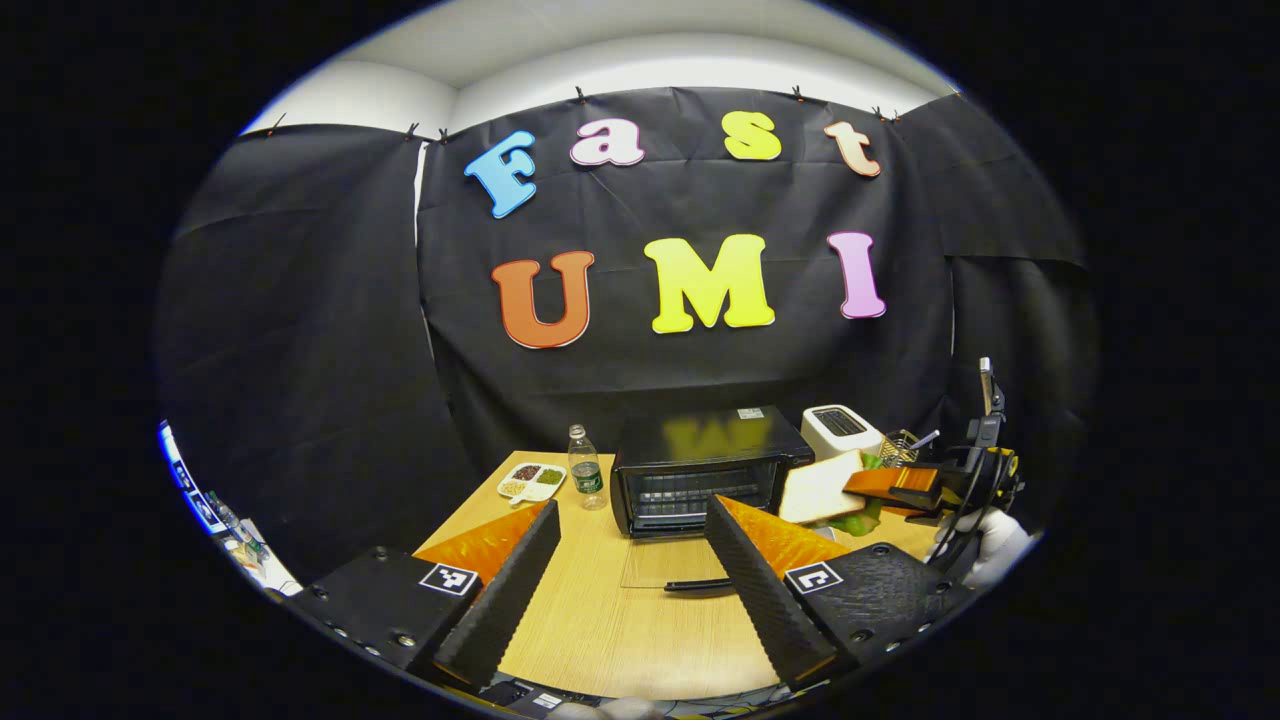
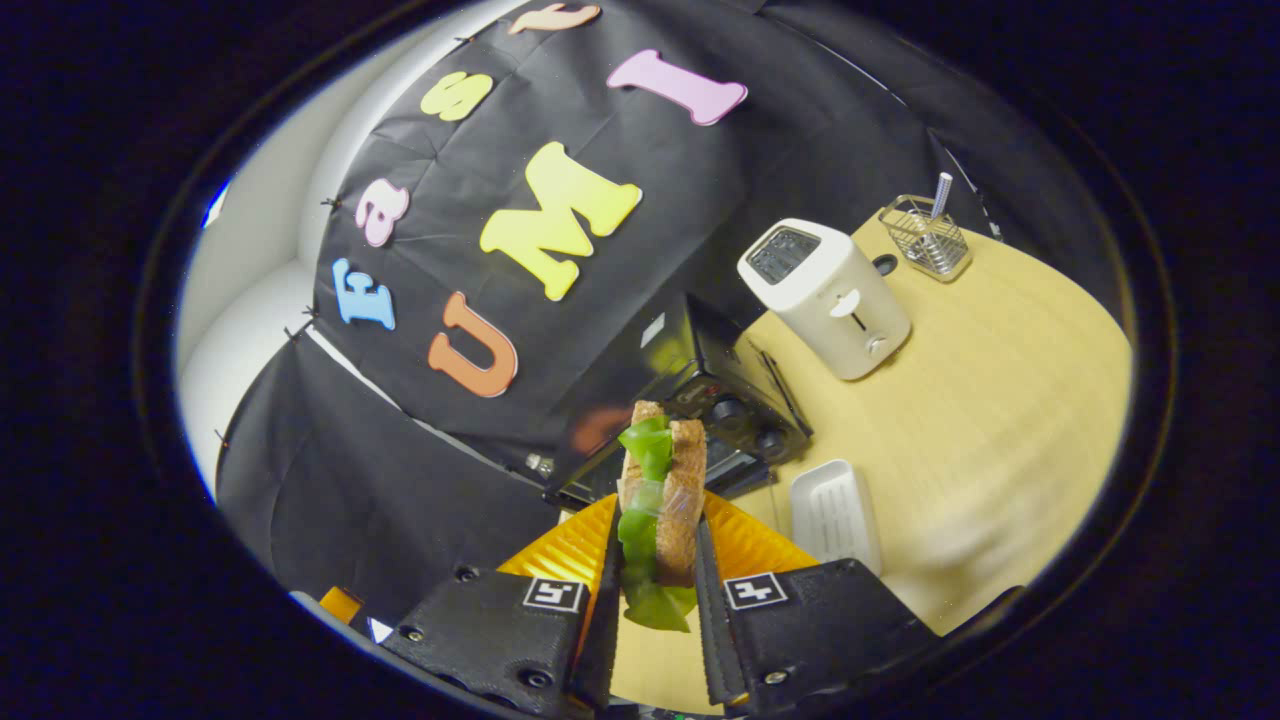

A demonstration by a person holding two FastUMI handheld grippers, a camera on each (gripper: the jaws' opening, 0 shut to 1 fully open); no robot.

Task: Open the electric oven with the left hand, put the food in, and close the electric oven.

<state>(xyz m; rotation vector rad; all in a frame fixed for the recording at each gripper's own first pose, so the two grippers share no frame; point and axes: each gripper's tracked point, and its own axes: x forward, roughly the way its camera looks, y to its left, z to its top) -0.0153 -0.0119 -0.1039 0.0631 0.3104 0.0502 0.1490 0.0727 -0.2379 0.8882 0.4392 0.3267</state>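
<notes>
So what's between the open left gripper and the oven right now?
In the left gripper view, the oven's glass door lies folded down flat on the table between the left gripper and the cavity.

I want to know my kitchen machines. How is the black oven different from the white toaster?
The oven is black and boxy with a glass door at the front, now folded down open; the toaster is white, smaller, with slots on top. The oven has round knobs; the toaster has a side lever. Both sit on the wooden table.

Oven [image 1: 705,470] door [image 1: 668,564] lies open; left hand-held gripper [image 1: 632,570] spread; sandwich [image 1: 825,490] held beside it.
</notes>
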